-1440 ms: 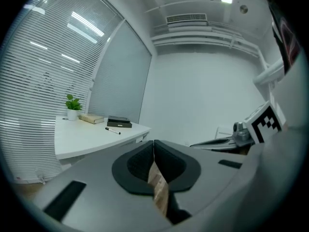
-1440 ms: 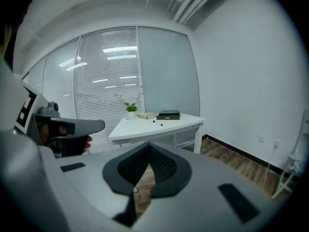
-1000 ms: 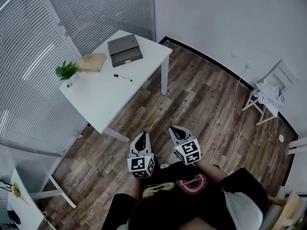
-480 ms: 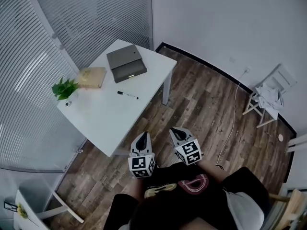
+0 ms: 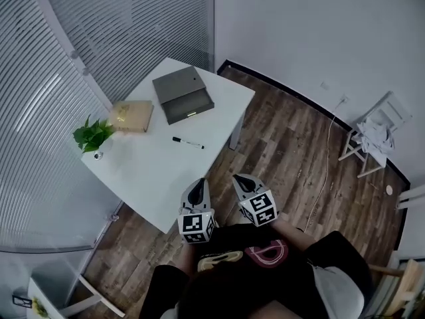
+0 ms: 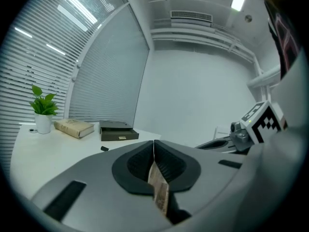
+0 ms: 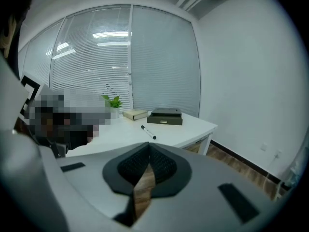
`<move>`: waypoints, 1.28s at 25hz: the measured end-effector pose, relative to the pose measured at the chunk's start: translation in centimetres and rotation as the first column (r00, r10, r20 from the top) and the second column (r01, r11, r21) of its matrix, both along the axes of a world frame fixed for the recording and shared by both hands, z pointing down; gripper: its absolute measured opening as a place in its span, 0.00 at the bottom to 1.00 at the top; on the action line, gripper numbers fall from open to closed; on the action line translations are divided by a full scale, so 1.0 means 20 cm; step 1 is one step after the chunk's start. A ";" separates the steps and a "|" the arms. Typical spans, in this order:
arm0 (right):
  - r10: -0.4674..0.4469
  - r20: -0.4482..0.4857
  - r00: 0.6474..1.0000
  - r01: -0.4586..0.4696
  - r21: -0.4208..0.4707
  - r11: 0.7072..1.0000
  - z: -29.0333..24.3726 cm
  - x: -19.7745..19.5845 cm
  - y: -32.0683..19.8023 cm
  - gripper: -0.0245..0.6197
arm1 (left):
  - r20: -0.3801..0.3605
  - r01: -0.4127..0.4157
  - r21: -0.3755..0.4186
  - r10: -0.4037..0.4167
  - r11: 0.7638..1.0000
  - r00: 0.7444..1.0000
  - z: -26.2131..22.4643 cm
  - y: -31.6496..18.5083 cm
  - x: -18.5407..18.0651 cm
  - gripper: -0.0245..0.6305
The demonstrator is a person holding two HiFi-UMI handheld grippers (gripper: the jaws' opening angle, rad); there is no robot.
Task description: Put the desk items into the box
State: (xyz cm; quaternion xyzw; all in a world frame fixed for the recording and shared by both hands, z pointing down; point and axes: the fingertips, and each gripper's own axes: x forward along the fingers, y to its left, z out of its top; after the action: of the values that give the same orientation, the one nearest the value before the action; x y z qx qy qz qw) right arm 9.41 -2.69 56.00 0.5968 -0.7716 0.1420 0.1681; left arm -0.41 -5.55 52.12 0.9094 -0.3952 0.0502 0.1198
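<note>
- Two grippers, both empty: the left gripper has its jaws pressed together with only floor showing through the slit beneath them, and the right gripper is likewise closed on nothing
- Change noted: over the last second the white desk has drawn nearer in the head view, and its near edge now sits just ahead of both grippers; the items on it lie as they did
- Meaning for the task: the approach looks nearly finished and nothing is packed yet (no item is touched), so the jaws must be spread before any pickup
- Location of items: the marker pen lies alone mid-desk, between the grippers and the grey box; the book lies just left of the box, and the potted plant stands nearer the left edge
- Orientation: the pen lies flat, long axis across the desk and roughly parallel to the box's labelled front, its right end slightly nearer the person; which end bears the cap cannot be told
- The box's front faces the pen, and its top appears shut
</note>
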 end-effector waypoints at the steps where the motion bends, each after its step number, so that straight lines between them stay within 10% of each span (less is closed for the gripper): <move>1: 0.006 0.001 1.000 -0.006 0.005 1.000 -0.01 -0.01 -0.03 0.05 | -0.001 -0.002 -0.001 0.002 1.000 1.000 0.00 -0.03 -0.02 0.07; 15: 0.027 0.054 0.998 -0.023 -0.086 0.996 0.08 -0.03 -0.23 0.06 | 0.027 0.026 -0.062 -0.024 0.998 0.999 0.06 -0.23 -0.12 0.07; 32: -0.300 -0.002 0.954 0.297 -0.151 0.943 0.08 -0.18 -0.87 0.22 | 0.013 0.298 -0.070 -0.298 0.952 0.955 0.02 -0.67 -0.23 0.06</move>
State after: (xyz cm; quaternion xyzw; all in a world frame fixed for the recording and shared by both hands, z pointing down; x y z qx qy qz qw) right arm 5.82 -20.15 57.69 0.4605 -0.8381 0.1650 0.2414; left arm -5.05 -18.88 52.49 0.8344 -0.5259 0.0467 0.1579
